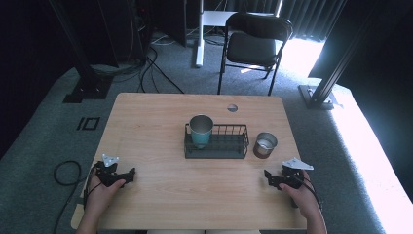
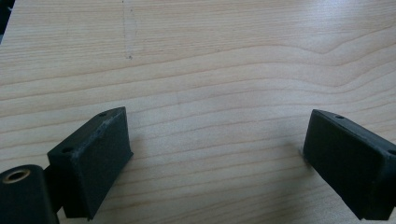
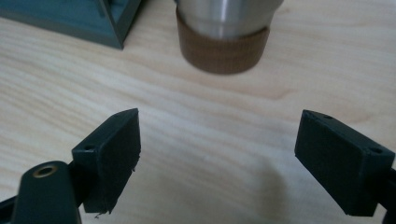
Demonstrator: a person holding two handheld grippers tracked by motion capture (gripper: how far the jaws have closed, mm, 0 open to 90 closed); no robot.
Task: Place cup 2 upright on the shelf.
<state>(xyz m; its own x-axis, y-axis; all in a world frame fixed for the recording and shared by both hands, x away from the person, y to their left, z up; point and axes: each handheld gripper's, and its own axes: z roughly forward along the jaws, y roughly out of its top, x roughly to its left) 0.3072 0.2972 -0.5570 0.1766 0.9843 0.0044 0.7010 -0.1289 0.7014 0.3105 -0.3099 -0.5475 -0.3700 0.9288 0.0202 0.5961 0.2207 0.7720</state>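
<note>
A teal metal cup (image 1: pixel 200 130) stands upright in the left end of a black wire basket (image 1: pixel 229 146) at the table's middle. Just right of the basket stands a steel cup with a brown base (image 1: pixel 265 145), also in the right gripper view (image 3: pixel 223 35) straight ahead of the jaws. My left gripper (image 1: pixel 130 174) rests open near the front left of the table, jaws wide over bare wood (image 2: pixel 217 154). At the front right my right gripper (image 1: pixel 267 176) is open (image 3: pixel 217 156), a short way in front of the steel cup, holding nothing.
The wooden table (image 1: pixel 160 117) has a cable hole (image 1: pixel 232 107) at the back. A corner of the basket (image 3: pixel 88 21) shows in the right gripper view. Behind the table stands a black folding chair (image 1: pixel 253 44); cables lie on the grey carpet at left.
</note>
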